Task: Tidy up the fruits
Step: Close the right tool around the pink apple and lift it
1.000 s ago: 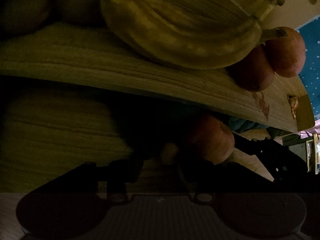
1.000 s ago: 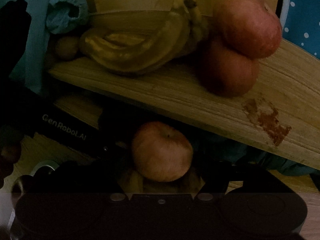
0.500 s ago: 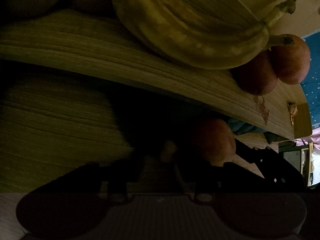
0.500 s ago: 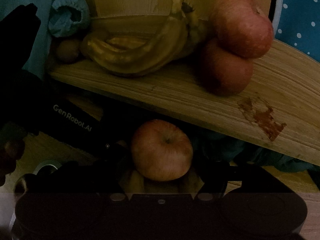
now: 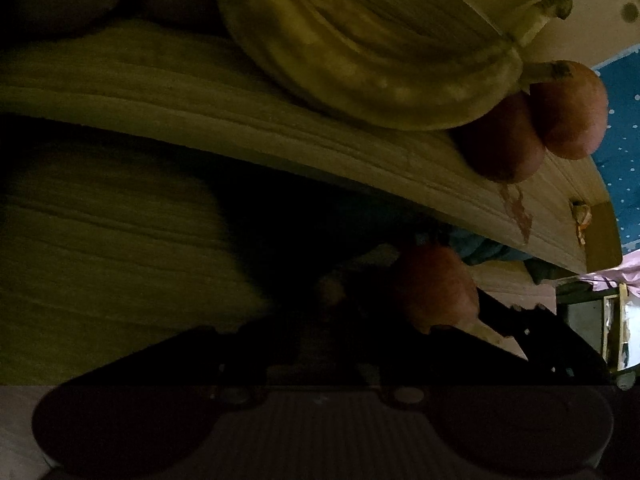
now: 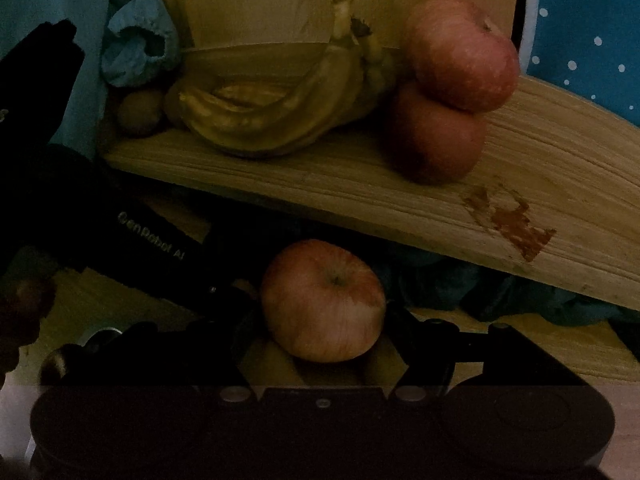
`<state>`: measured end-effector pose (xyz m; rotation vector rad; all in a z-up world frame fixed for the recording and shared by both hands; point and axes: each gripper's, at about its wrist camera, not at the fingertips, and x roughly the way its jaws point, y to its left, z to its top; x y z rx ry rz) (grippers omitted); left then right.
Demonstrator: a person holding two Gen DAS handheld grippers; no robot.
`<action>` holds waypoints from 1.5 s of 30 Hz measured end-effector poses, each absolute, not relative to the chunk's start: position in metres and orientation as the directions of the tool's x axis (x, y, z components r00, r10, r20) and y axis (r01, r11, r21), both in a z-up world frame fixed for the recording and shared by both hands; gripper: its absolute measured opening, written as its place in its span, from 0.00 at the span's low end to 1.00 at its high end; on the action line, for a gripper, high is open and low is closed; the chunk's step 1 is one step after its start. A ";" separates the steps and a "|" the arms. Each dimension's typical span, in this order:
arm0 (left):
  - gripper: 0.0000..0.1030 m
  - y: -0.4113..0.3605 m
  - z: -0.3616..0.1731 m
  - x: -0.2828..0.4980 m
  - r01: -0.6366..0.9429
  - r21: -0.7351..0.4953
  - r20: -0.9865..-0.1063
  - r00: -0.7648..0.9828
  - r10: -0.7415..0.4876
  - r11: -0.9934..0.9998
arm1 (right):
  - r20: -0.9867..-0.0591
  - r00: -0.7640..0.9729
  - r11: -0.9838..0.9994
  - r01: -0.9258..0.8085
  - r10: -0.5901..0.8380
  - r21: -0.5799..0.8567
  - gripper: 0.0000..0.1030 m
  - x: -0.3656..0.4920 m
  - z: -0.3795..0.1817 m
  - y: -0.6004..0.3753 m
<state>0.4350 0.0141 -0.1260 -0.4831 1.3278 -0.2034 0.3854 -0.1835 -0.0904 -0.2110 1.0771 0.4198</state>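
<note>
My right gripper (image 6: pixel 324 316) is shut on a red-yellow apple (image 6: pixel 324 300), held low in front of a wooden shelf board (image 6: pixel 360 184). On the board lie yellow bananas (image 6: pixel 280 120), two stacked red apples (image 6: pixel 460 52) and a small brown kiwi (image 6: pixel 140 112). The left gripper (image 6: pixel 152 236) is the black body reaching in from the left, its tip close to the held apple. In the left wrist view the bananas (image 5: pixel 360 80) and stacked apples (image 5: pixel 500 148) sit above, and the held apple (image 5: pixel 436 288) is at lower right. My left gripper (image 5: pixel 332 300) is in deep shadow, with a small pale round thing at its fingertips.
A crumpled blue cloth (image 6: pixel 136 48) lies at the shelf's left end beside the kiwi. A reddish stain (image 6: pixel 512 224) marks the board's front right. Blue dotted fabric (image 6: pixel 580 40) hangs at the far right. Dark cloth bunches under the board.
Both views drift only slightly. The right gripper keeps the apple, and the shelf fruit shifts a little left in its view. The left gripper stays low beside it.
</note>
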 end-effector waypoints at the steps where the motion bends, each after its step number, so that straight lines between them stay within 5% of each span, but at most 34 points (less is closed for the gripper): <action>1: 0.24 0.014 -0.126 0.436 -0.133 -0.446 -0.881 0.242 -0.408 0.885 | -0.884 0.407 0.903 -0.428 0.228 0.036 0.67 0.384 -0.090 -0.185; 45: 0.26 0.006 -0.087 0.392 -0.088 -0.413 -0.875 0.314 -0.368 0.906 | -0.805 0.534 0.942 -0.325 0.256 0.084 0.67 0.333 -0.061 -0.211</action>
